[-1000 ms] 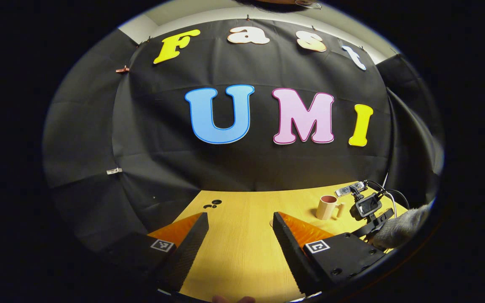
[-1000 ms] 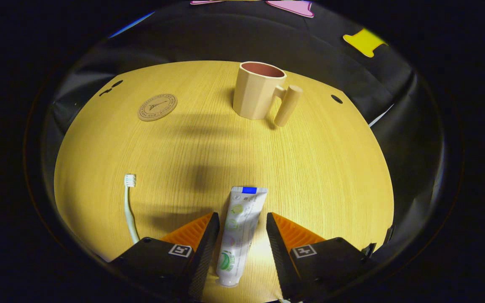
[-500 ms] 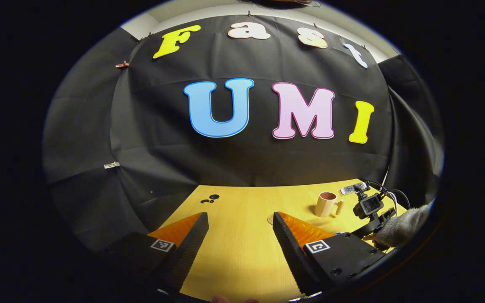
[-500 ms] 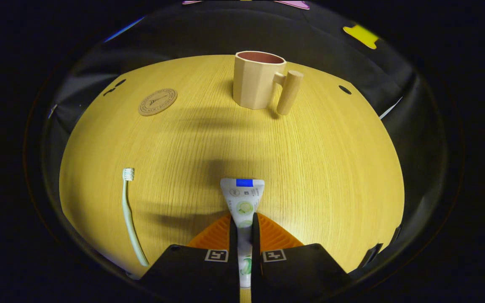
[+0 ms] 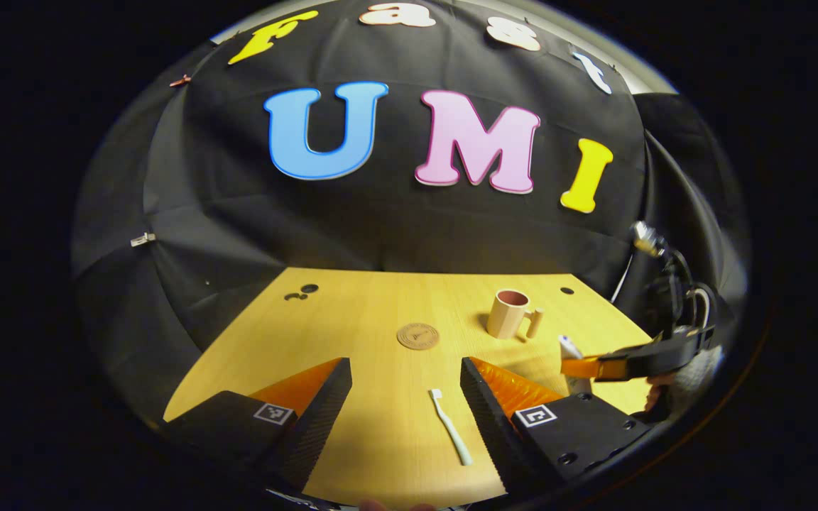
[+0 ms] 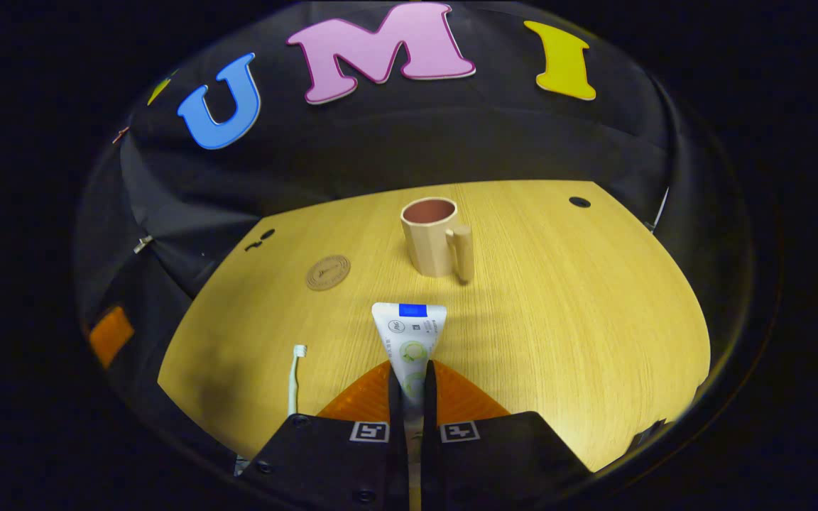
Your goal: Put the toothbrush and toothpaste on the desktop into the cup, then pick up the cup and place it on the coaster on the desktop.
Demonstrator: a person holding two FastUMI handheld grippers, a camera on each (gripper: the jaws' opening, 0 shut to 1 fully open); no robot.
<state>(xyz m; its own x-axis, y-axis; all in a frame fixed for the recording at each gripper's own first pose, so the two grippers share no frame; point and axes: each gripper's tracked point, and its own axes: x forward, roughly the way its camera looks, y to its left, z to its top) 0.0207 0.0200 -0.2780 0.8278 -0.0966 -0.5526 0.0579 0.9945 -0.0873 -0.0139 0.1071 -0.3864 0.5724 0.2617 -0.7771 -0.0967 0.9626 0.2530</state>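
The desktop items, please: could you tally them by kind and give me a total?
Cup: 1
Coaster: 1
Toothbrush: 1, lying on the desktop
Toothpaste: 1, clamped in the right gripper
Total: 4

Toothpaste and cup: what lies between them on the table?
Nothing; in the right gripper view, bare table separates the toothpaste, held by the right gripper, from the cup.
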